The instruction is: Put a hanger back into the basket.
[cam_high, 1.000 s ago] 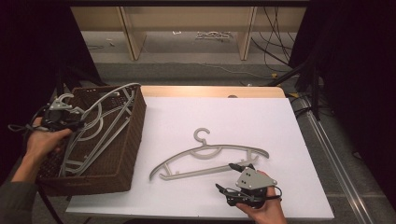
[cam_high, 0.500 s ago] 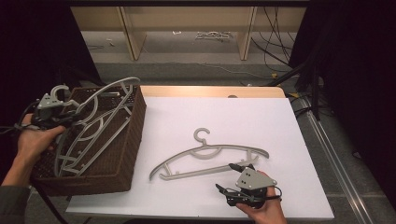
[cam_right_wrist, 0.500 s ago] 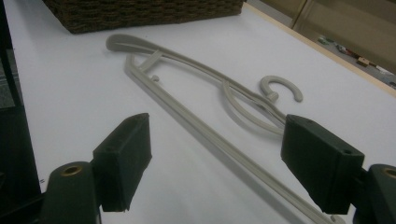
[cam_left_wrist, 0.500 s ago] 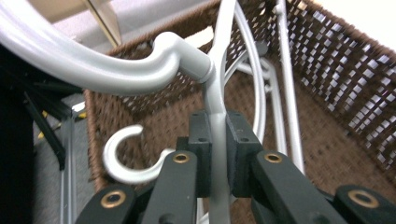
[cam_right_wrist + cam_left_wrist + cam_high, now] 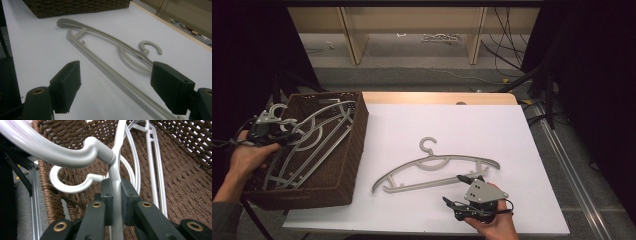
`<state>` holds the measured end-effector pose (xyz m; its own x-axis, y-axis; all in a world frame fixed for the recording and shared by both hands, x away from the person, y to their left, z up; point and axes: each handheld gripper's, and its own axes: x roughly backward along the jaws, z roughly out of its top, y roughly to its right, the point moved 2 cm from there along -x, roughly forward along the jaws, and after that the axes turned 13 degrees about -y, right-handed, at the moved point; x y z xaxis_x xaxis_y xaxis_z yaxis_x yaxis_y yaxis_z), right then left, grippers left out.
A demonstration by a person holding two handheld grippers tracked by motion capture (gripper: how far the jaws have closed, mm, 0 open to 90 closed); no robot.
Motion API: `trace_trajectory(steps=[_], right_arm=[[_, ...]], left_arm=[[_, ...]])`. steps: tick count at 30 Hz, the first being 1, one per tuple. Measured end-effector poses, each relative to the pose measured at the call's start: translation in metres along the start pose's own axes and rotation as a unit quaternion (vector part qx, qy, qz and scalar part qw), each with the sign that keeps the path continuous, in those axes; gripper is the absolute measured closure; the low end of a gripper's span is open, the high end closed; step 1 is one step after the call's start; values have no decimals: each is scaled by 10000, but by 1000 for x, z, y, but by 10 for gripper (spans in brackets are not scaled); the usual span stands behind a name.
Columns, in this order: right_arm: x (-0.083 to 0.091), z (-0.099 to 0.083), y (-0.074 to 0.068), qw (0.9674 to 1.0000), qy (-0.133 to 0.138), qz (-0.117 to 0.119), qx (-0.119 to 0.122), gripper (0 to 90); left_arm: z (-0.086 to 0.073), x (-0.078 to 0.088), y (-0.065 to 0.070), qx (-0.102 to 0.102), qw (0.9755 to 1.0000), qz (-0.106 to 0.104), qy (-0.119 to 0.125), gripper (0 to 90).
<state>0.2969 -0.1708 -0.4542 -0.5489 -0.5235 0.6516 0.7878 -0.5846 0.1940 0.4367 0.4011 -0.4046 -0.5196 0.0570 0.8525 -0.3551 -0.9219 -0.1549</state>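
Note:
A brown wicker basket [image 5: 347, 165] stands at the table's left end with grey plastic hangers in it. My left gripper [image 5: 286, 136] is at the basket's left rim, shut on one grey hanger [image 5: 319, 127] that slants across the basket. In the left gripper view the pads [image 5: 107, 195] clamp that hanger's thin stem [image 5: 116, 167] just below its hook; a second hook [image 5: 67, 186] lies behind it. Another grey hanger [image 5: 437, 167] lies flat on the white table. My right gripper [image 5: 454, 189] rests open just in front of it, and its lower bar [image 5: 110, 72] runs between the wide-apart jaws.
The white tabletop [image 5: 452, 125] stretches right of the basket, with a wooden strip [image 5: 437, 97] along its far edge. Wooden shelving [image 5: 412, 30] and loose cables [image 5: 507, 60] lie beyond. A metal rail [image 5: 572, 165] runs along the right side.
My left hand lifted the held hanger above the basket rim, then lowered it back into the basket. The right gripper and the hanger on the table have not moved.

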Motion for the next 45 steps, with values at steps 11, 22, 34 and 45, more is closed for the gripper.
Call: trace_trajectory(steps=[11, 22, 34, 45], right_arm=[[0, 0, 0, 10000, 14, 18, -16, 254], [0, 0, 1, 10000, 29, -12, -26, 255], [1, 0, 2, 10000, 37, -28, -42, 254], [3, 0, 2, 10000, 54, -27, -67, 255]], left_arm=[[0, -22, 4, 215, 9990, 80, -387, 801], [0, -7, -6, 630, 9973, 379, -58, 651], [15, 32, 21, 822, 9946, 72, 622, 398], [26, 69, 96, 540, 9819, -745, 1653, 344]])
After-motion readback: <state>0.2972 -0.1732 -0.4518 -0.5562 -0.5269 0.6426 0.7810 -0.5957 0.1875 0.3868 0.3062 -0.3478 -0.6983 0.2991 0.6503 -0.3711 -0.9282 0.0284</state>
